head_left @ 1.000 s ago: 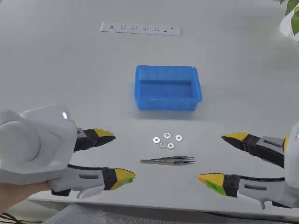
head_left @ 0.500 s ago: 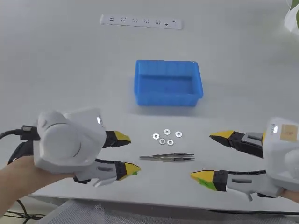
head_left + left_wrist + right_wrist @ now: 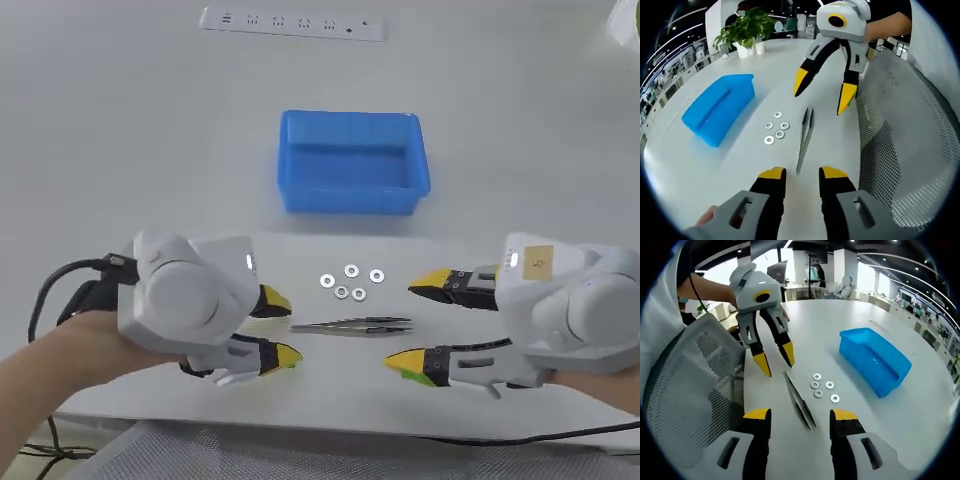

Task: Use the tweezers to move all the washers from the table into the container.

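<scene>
Thin metal tweezers [image 3: 350,326] lie flat near the table's front edge, with several small washers [image 3: 350,283] just beyond them. A blue container [image 3: 352,160] stands farther back and looks empty. My left gripper [image 3: 283,326] is open, its tips at the tweezers' left end. My right gripper [image 3: 403,323] is open at their right end. In the left gripper view the tweezers [image 3: 804,137] point away from my open left gripper [image 3: 802,174], with the washers [image 3: 776,128] to their left. In the right gripper view the tweezers [image 3: 799,402] lie between the jaws of my open right gripper [image 3: 800,415].
A white power strip [image 3: 290,22] lies at the far side of the table. A potted plant [image 3: 747,32] stands beyond the container. A mesh chair back [image 3: 700,380] sits just off the table's front edge. A black cable [image 3: 60,285] runs from the left hand.
Both grippers have moved inward toward the tweezers' two ends, each still open. The tweezers and washers have not moved on the table.
</scene>
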`<act>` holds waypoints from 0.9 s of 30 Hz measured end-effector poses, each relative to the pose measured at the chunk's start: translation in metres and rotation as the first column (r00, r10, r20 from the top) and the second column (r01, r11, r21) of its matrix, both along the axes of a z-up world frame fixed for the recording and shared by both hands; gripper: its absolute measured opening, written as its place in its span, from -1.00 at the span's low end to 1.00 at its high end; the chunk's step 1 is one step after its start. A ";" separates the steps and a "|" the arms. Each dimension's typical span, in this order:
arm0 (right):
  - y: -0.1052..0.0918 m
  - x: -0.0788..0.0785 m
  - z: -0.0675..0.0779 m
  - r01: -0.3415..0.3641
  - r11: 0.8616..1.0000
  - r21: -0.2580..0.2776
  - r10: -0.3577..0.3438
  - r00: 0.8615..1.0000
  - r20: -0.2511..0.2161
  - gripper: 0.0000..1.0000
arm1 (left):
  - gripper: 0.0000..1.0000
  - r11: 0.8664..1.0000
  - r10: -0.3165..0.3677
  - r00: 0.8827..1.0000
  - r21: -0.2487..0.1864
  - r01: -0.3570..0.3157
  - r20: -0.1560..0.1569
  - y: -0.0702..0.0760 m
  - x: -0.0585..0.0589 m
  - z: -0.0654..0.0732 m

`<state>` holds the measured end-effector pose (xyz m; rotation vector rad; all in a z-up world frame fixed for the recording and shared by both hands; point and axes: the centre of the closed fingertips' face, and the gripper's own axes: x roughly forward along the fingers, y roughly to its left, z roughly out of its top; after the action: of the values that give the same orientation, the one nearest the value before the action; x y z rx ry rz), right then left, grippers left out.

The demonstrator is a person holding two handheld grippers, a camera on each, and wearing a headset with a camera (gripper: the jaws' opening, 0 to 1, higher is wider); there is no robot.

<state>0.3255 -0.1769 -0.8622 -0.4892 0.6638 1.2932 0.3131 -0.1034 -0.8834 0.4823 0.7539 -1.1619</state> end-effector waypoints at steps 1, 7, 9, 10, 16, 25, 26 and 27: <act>0.001 0.000 -0.001 -0.005 1.000 -0.001 0.005 1.000 -0.001 -0.05 | -0.39 1.000 0.003 1.000 0.000 -0.003 -0.008 0.000 0.001 -0.001; 0.003 0.000 -0.011 -0.053 0.998 -0.034 0.052 0.999 -0.009 -0.11 | -0.41 1.000 -0.018 1.000 0.000 0.018 -0.011 -0.002 0.002 -0.002; 0.004 -0.001 -0.013 -0.068 0.997 -0.039 0.068 0.998 -0.015 -0.20 | -0.41 1.000 -0.024 1.000 -0.002 0.023 -0.008 -0.003 0.002 -0.002; 0.005 0.000 -0.014 -0.074 0.996 -0.043 0.074 0.997 -0.014 -0.23 | -0.41 1.000 -0.026 1.000 -0.004 0.026 -0.008 -0.004 0.003 -0.002; 0.009 0.001 -0.017 -0.100 0.993 -0.058 0.099 0.995 -0.016 -0.36 | -0.51 0.999 -0.051 0.999 0.004 0.051 -0.012 -0.006 0.003 -0.002; 0.011 -0.001 -0.023 -0.152 0.983 -0.100 0.151 0.988 -0.018 -0.53 | -0.67 0.996 -0.086 0.996 0.022 0.086 0.012 -0.010 0.006 -0.003; 0.011 -0.001 -0.024 -0.158 0.982 -0.105 0.156 0.988 -0.021 -0.54 | -0.69 0.996 -0.089 0.996 0.025 0.089 0.017 -0.011 0.007 -0.003; 0.011 -0.002 -0.025 -0.162 0.981 -0.107 0.161 0.987 -0.024 -0.55 | -0.71 0.995 -0.096 0.995 0.030 0.096 0.019 -0.011 0.007 -0.003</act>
<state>0.3239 -0.1654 -0.8868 -0.6335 0.7219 1.4196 0.3203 -0.1147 -0.8860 0.5596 0.7371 -1.2348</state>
